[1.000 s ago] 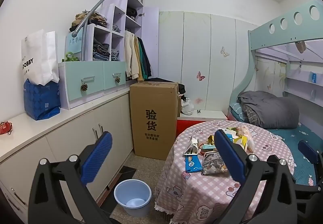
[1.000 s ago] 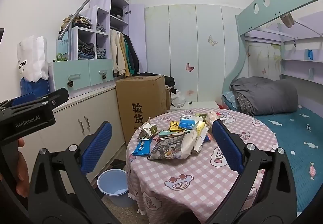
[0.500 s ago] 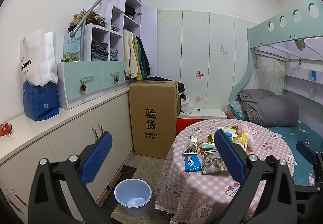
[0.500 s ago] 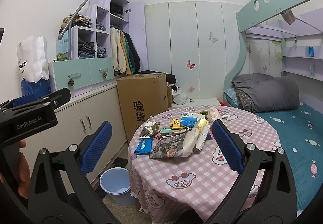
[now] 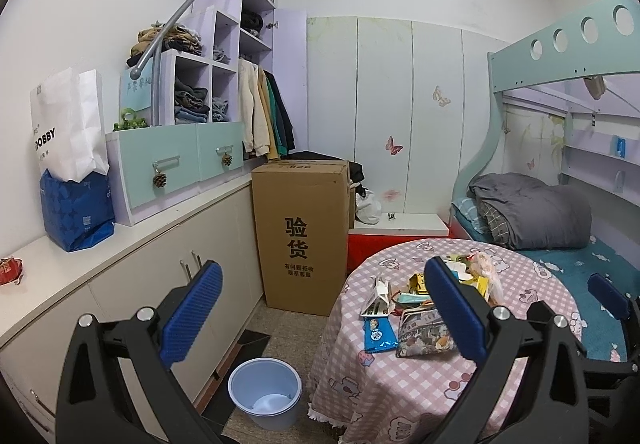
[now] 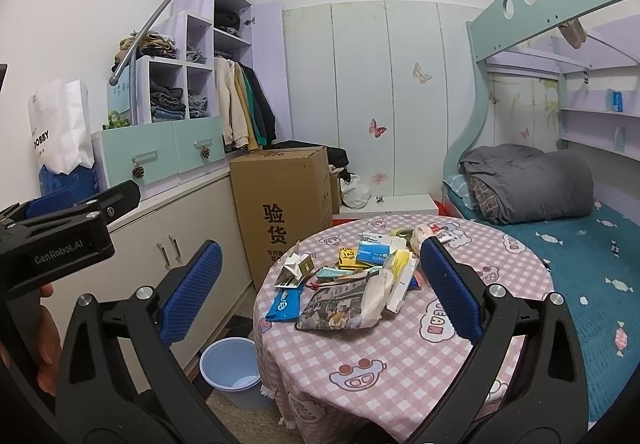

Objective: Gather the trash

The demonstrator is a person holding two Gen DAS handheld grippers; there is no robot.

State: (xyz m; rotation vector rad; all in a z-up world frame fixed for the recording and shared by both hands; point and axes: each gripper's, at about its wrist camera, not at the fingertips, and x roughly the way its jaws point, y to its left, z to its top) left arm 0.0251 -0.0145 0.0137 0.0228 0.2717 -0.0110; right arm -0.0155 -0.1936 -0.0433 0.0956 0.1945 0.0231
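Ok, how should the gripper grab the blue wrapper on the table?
Take the blue wrapper by its end that sticks out at the table edge, coming from the bin side. It lies flat, so a pinch from above would probably slip.

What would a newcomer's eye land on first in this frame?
Probably the heap of wrappers and packets in the middle of the round table with its pink checked cloth. Next, the empty light-blue bin on the floor at the table's left, beside the tall cardboard box. Both grippers, left and right, are open and hold nothing.
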